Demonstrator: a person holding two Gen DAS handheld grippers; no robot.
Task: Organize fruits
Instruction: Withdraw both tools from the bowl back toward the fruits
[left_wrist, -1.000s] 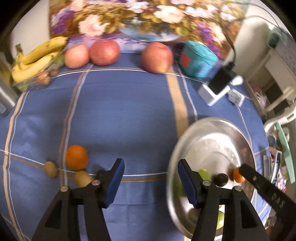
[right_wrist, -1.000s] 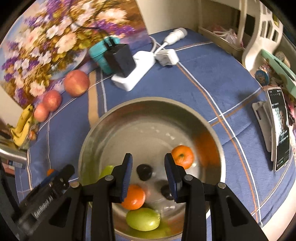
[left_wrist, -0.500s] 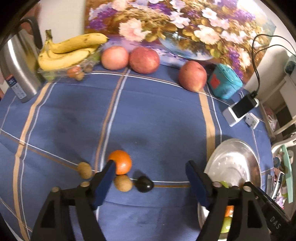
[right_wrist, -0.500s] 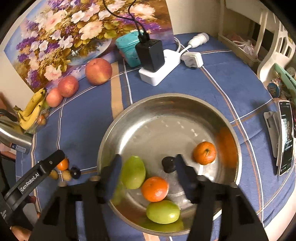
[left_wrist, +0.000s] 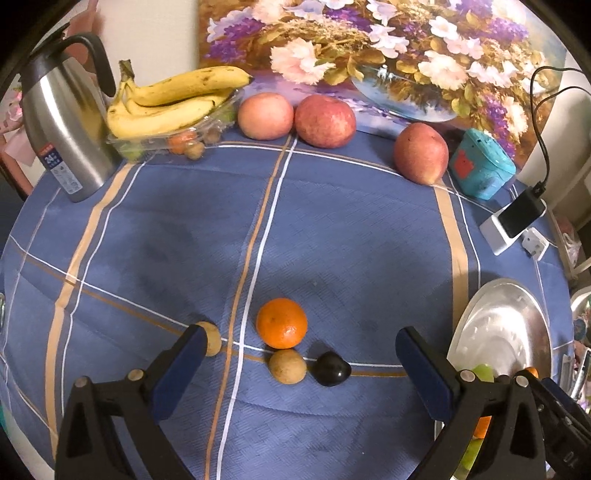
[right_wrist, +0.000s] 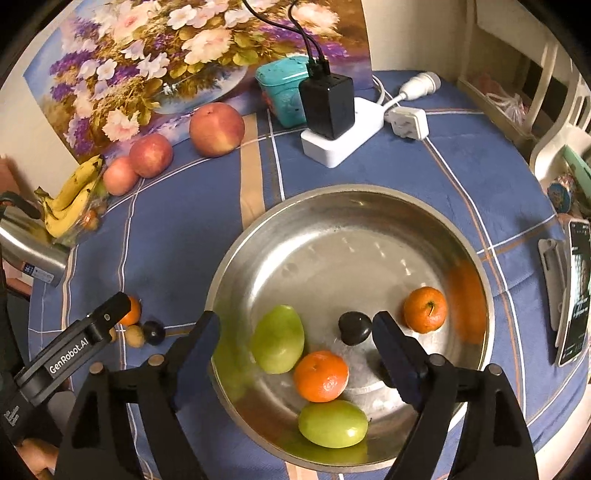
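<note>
My left gripper (left_wrist: 299, 332) hovers over loose fruit on the blue cloth: an orange (left_wrist: 282, 323), a small brown fruit (left_wrist: 287, 366), a dark plum (left_wrist: 331, 368) and a second brown fruit (left_wrist: 212, 338) half hidden by a finger. Its jaws are opening and hold nothing. My right gripper (right_wrist: 295, 321) hangs above the steel bowl (right_wrist: 332, 192), jaws opening and touching no fruit. In the bowl lie two green fruits (right_wrist: 277, 343) (right_wrist: 332, 424), two oranges (right_wrist: 320, 376) (right_wrist: 424, 309) and a dark plum (right_wrist: 354, 327).
Three apples (left_wrist: 325, 120), bananas in a clear tray (left_wrist: 173, 99) and a steel kettle (left_wrist: 62, 122) line the back edge by a flower painting. A teal box (left_wrist: 480, 168) and a charger block (right_wrist: 327, 105) stand behind the bowl. A phone (right_wrist: 572, 295) lies at the right.
Both pairs of jaws have spread much wider. The left view has swung away from the bowl to the loose fruit on the cloth. The right gripper stays over the bowl, a little higher.
</note>
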